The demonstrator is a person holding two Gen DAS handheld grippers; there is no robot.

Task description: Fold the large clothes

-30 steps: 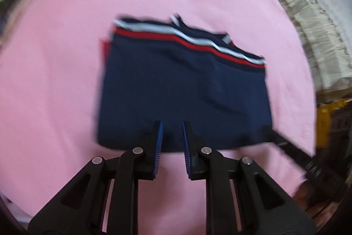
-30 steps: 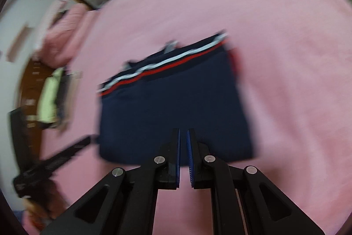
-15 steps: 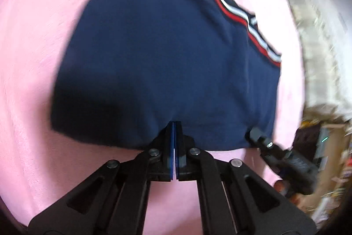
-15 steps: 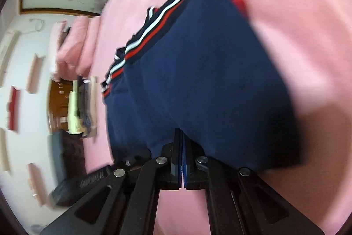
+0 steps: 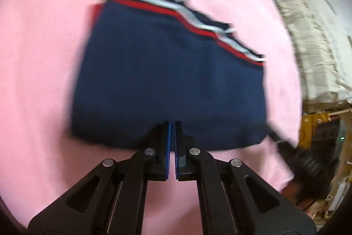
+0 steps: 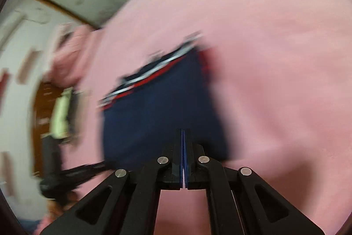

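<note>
Two grippers, both at the near hem of the navy garment (image 5: 167, 85), which lies folded into a rough rectangle on the pink sheet (image 5: 44, 58). Red + white stripe band (image 5: 187, 17) runs along the garment's far edge; a red bit pokes out at its far-left corner in the left wrist view.

L gripper (image 5: 172, 124): jaws nearly together, only a thin slit between the blue pads, tips over the garment's near edge about mid-width. Can't tell if cloth is pinched in there.

R gripper (image 6: 183, 131): jaws pressed together, no real gap, tips over the garment's (image 6: 158, 116) near edge toward its right side. Heavy blur, so can't tell if fabric is caught.

Right of the garment, off the sheet in the left wrist view: pale stacked bundles (image 5: 308, 41). Left of the garment in the right wrist view: pink pillow-ish lump (image 6: 68, 54), blurred.
</note>
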